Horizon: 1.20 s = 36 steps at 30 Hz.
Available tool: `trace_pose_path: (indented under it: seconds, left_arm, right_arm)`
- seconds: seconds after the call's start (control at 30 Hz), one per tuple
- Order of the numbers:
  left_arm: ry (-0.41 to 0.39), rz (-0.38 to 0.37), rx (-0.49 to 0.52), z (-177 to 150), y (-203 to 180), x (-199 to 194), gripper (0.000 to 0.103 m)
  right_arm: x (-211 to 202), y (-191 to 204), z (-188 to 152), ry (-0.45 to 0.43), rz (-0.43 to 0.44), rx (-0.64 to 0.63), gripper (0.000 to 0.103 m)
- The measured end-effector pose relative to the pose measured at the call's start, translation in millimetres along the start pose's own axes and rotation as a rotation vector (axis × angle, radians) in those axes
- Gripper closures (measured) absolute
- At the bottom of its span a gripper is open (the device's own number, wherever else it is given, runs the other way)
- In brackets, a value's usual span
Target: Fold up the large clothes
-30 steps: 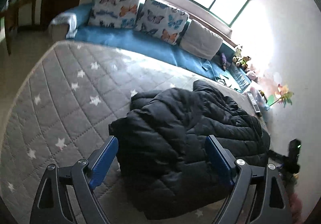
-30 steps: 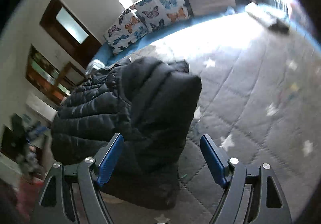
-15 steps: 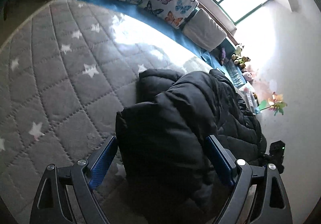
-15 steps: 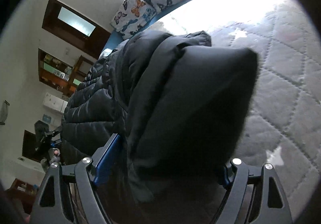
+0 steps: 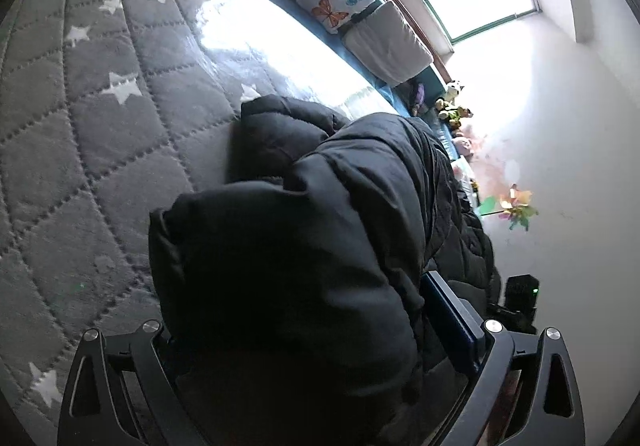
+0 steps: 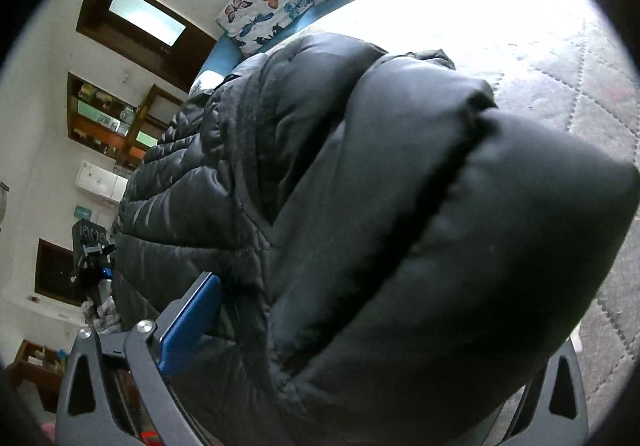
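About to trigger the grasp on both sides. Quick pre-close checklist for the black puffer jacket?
1. Fabric between the left gripper fingers: ok. The black quilted puffer jacket fills the gap.
2. Fabric between the right gripper fingers: ok, a thick padded fold sits there.
3. Left jaws open wide enough: ok, only the blue pad on one side shows; the other is covered by fabric.
4. Right jaws open: ok, one blue pad stands clear of the fold.
5. Single layer or several caught: cannot tell.
6. Grey star-quilted mattress free of fingers: cannot tell, the tips are hidden.
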<state>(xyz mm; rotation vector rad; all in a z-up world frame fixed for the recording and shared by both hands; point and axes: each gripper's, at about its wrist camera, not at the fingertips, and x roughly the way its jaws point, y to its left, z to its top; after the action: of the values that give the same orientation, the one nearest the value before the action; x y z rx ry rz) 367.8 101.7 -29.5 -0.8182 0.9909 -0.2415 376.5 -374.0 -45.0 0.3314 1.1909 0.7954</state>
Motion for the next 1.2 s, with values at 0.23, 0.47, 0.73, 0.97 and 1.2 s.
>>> trace_pose_path:
  seconds: [0.23, 0.47, 0.73, 0.97, 1.2]
  left_arm:
    - [0.033, -0.051, -0.041, 5, 5, 15, 0.000]
    - [0.074, -0.094, -0.051, 3, 1, 22, 0.003]
    - [0.112, -0.093, -0.036, 10, -1, 38, 0.003]
    - [0.116, -0.089, -0.031, 7, -12, 36, 0.003]
    - [0.145, -0.084, -0.025, 11, -13, 44, 0.002]
  right_arm:
    - [0, -5, 2, -0.005, 0.029, 0.022, 0.000]
    - [-2, -5, -1, -0.005, 0.130, 0.058, 0.000]
    - [5, -2, 3, 0.032, 0.118, 0.004, 0.000]
    - [0, 0, -2, 0.013, 0.119, -0.006, 0.002]
    - [9, 0, -1, 0.036, 0.143, -0.017, 0.005]
